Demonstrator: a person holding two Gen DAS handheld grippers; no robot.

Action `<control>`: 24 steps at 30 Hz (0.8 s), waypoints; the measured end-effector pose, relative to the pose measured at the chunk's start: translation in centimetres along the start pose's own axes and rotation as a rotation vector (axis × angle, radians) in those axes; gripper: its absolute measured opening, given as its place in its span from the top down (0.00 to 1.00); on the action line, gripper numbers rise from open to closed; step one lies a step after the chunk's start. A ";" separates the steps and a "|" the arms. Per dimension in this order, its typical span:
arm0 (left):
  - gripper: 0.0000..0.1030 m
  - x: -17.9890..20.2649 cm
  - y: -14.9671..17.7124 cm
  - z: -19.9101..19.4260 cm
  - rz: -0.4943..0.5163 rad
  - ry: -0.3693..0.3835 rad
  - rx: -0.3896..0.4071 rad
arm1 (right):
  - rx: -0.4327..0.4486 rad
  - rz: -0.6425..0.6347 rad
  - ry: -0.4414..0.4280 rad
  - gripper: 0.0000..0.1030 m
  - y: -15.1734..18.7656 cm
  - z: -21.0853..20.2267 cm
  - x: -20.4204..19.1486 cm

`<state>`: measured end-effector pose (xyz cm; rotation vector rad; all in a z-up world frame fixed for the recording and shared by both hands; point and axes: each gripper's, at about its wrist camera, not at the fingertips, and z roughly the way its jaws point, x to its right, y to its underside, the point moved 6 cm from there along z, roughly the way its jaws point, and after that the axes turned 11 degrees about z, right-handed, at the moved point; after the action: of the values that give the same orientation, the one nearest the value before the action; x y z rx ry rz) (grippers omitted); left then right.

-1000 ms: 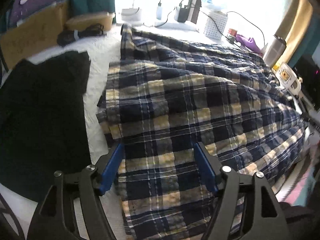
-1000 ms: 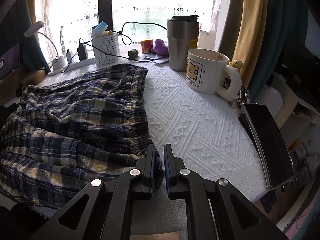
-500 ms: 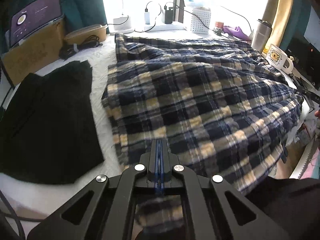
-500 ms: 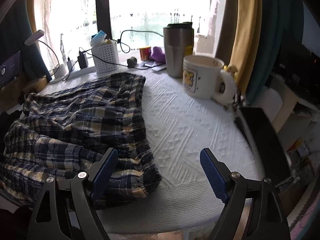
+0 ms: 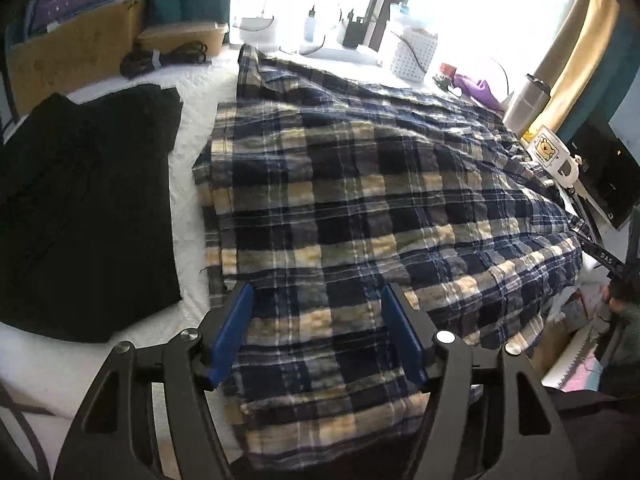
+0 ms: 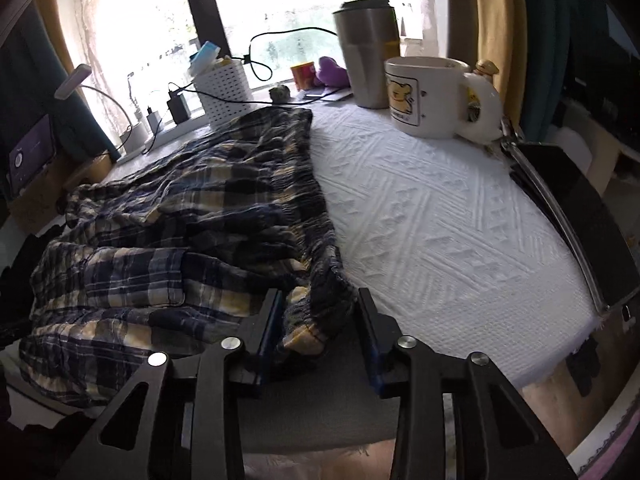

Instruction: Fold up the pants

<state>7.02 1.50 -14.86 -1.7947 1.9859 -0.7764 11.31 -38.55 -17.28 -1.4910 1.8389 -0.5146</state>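
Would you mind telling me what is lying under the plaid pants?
The plaid pants lie on a white textured cloth that shows bare to their right. Whether anything else sits beneath them cannot be seen, as the fabric covers it.

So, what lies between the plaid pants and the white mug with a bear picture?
In the right wrist view, only bare white textured cloth lies between the blue-and-yellow plaid pants and the white bear mug; nothing stands there.
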 end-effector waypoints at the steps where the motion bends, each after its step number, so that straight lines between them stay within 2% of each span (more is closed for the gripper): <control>1: 0.61 0.3 0.0 0.1 0.025 -0.015 0.003 | -0.005 -0.015 -0.006 0.74 0.1 0.1 -0.4; 2: 0.87 0.5 0.0 0.2 0.041 -0.025 -0.003 | -0.006 -0.023 -0.010 0.75 0.1 0.1 -0.7; 5: 1.00 0.9 0.2 0.1 0.063 -0.011 -0.019 | 0.011 -0.063 -0.001 0.79 0.0 -0.4 -1.2; 11: 1.00 1.2 -0.4 -2.2 0.110 -0.019 0.013 | 0.083 -0.096 0.016 0.79 -1.8 -3.3 -1.6; 17: 0.99 1.3 0.3 -2.5 0.120 0.022 -0.020 | 0.077 -0.101 0.026 0.79 -2.3 -3.2 -2.1; 18: 0.96 1.5 0.5 -2.6 0.144 0.014 -0.032 | 0.072 -0.093 0.032 0.79 -2.3 -3.0 -2.0; 19: 0.77 1.8 0.8 -2.8 0.175 0.017 -0.038 | 0.075 -0.086 0.033 0.79 -2.3 -3.0 -2.0; 20: 0.45 2.0 1.1 -3.0 0.191 0.027 -0.036 | 0.080 -0.084 0.033 0.78 -2.4 -3.0 -2.1; 22: 0.19 2.5 1.6 -3.6 0.218 0.046 -0.028 | 0.064 -0.091 0.052 0.76 -2.6 -2.8 -2.1; 24: 0.18 3.0 2.1 -3.9 0.252 0.056 -0.025 | 0.050 -0.101 0.070 0.68 -2.6 -2.7 -2.0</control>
<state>2.68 -0.69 -12.77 -1.5102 2.2112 -0.7307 11.29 -37.64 -13.12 -1.5561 1.7971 -0.6647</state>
